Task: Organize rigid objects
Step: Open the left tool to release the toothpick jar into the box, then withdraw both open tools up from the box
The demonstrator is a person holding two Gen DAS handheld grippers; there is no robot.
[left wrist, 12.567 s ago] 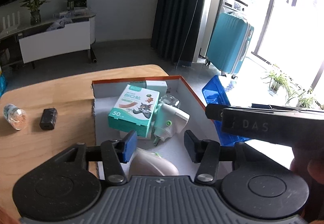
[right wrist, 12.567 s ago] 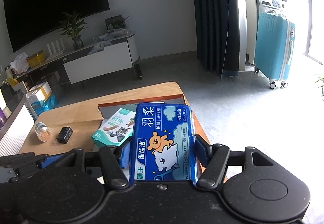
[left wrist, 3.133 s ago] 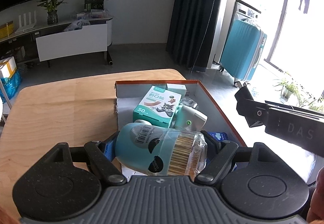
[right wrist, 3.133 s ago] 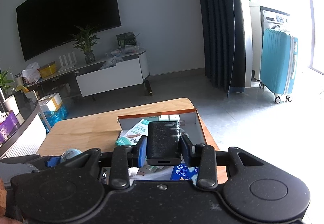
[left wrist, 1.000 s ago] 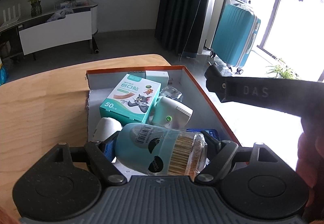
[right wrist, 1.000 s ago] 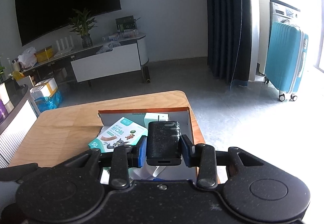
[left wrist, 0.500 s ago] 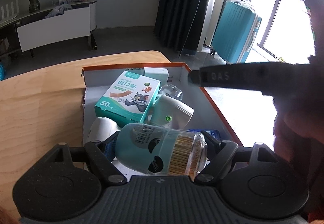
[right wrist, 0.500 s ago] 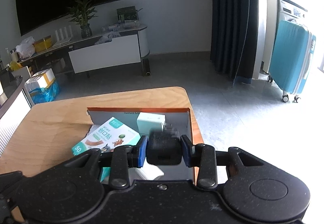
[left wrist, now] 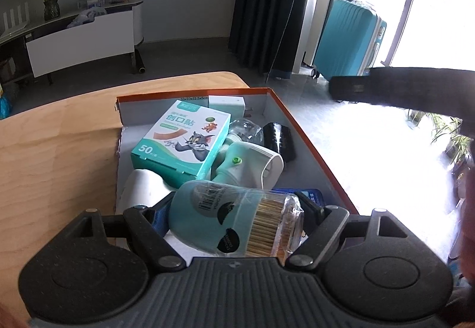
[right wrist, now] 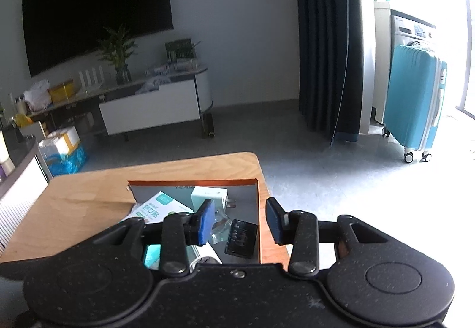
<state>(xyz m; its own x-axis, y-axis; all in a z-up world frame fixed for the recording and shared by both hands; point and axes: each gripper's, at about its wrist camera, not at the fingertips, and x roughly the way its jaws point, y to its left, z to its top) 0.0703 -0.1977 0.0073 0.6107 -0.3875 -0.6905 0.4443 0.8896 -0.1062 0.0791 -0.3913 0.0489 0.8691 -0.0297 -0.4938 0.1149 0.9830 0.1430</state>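
Here the left gripper [left wrist: 236,224] holds a teal toothpick jar [left wrist: 234,222] lying sideways between its fingers, clear end to the right with the toothpicks showing through. It hangs over the near end of an orange-rimmed cardboard box [left wrist: 308,141] that sits on the wooden surface [left wrist: 59,150].

The right gripper [right wrist: 239,221] has just been opening; its blue-padded fingers [right wrist: 204,221] now stand a modest way apart with nothing between them. Below and beyond them, the small black block [right wrist: 241,237] lies in the box, near the right wall. In the left wrist view the same black block [left wrist: 280,141] rests against that wall, just beside a white and teal plug-shaped device [left wrist: 252,164].

Also in the box are a teal plaster carton with a cartoon cat [left wrist: 182,141], a pale square adapter [left wrist: 227,104] at the far wall, a crumpled clear wrapper [left wrist: 246,129], a white rounded object [left wrist: 142,188] and a blue tin [left wrist: 311,196] partly hidden behind the jar.
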